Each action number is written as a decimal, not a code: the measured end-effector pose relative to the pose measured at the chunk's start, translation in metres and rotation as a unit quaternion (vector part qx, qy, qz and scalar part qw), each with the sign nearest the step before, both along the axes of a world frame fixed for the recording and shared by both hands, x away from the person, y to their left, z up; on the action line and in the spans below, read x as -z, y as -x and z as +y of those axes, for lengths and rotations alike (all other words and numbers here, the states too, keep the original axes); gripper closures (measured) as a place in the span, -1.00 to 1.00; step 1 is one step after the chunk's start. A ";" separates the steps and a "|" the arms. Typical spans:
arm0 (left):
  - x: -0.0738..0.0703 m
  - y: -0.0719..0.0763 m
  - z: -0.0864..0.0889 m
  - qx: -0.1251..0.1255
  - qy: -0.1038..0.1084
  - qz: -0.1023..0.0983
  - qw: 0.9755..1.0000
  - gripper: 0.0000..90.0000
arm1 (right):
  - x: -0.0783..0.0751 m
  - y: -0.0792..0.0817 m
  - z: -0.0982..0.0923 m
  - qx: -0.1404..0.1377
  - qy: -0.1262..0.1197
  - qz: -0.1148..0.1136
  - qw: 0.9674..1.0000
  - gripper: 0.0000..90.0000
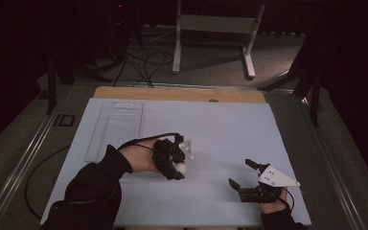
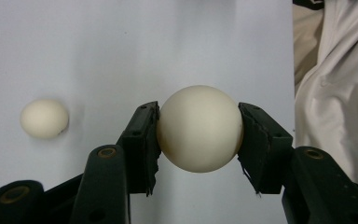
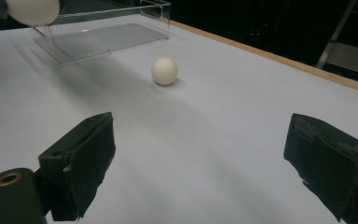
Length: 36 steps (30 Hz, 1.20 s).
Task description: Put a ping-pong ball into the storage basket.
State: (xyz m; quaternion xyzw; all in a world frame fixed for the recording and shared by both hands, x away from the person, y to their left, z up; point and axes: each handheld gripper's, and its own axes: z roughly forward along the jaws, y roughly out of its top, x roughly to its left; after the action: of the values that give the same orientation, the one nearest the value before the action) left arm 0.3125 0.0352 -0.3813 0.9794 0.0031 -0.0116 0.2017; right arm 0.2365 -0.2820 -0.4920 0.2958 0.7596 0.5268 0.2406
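Two small cream-white balls are in play: one round, smooth, hard-looking ball (image 2: 199,128) sits clenched in the left claw (image 2: 199,140), at the centre of the left claw view, and the second cream-white ball (image 3: 164,71) rests loose on the pale blue-white worktop (image 1: 220,134), in the upper middle of the right claw view. In the high view the held ball (image 1: 181,168) shows just below the left claw (image 1: 175,165), left of centre in the frame, with the clear plastic rectangular tray (image 1: 117,127) lying at upper left, near but apart from it. The jaws press the ball across its widest girth, one pad on each side, which is the right place to take it: higher or lower on the curve and it would likely squirt out. It looks light and stiff, perhaps a hollow shell, with a matte but slippery skin, so a modest, centred squeeze should do; too hard a pinch might dent or crack it. Set loose on the flat worktop it would probably roll, so the tray's walls matter if it is headed there. The right claw (image 3: 200,172) is released, its jaws standing wide apart over bare worktop at lower right of the high view, with nothing between them. A white cloth (image 2: 335,88) hangs at the right edge of the left claw view.
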 end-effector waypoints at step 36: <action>-0.029 -0.021 0.061 -0.062 0.012 -0.004 0.998 0.15 | 0.000 0.000 0.001 -0.001 -0.002 0.004 1.000 -0.81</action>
State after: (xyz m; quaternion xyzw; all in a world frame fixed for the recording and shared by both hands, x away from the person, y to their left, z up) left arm 0.3333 0.0964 -0.3519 0.9747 0.0630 0.0044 0.2143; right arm 0.2367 -0.2811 -0.4922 0.2980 0.7599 0.5271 0.2363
